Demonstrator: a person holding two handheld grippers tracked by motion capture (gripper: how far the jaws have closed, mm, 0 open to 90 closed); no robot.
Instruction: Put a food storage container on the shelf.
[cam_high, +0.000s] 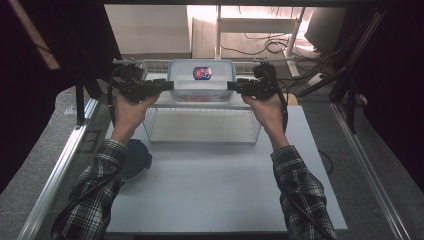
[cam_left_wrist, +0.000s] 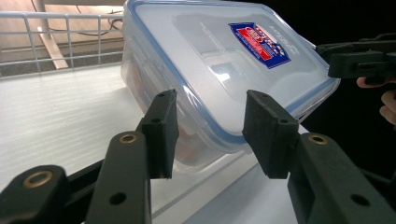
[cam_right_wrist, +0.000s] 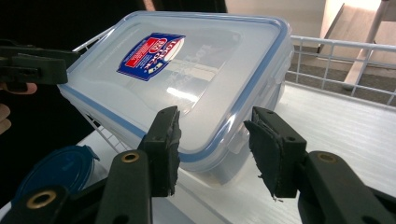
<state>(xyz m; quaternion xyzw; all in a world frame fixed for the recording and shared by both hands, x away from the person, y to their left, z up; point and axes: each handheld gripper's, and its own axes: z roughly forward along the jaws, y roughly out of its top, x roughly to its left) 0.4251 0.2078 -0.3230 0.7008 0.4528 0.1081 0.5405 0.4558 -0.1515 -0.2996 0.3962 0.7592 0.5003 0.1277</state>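
While lifted over the wire basket at the desk's far side, clear lidded container flanked by left gripper and right gripper, jaws spread at its ends

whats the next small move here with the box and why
Probably close both grippers onto the ends of the plastic box. The left gripper and the right gripper each have their jaws open astride an end of it, not clamped, above the wire basket, so neither has a firm hold for moving it yet.
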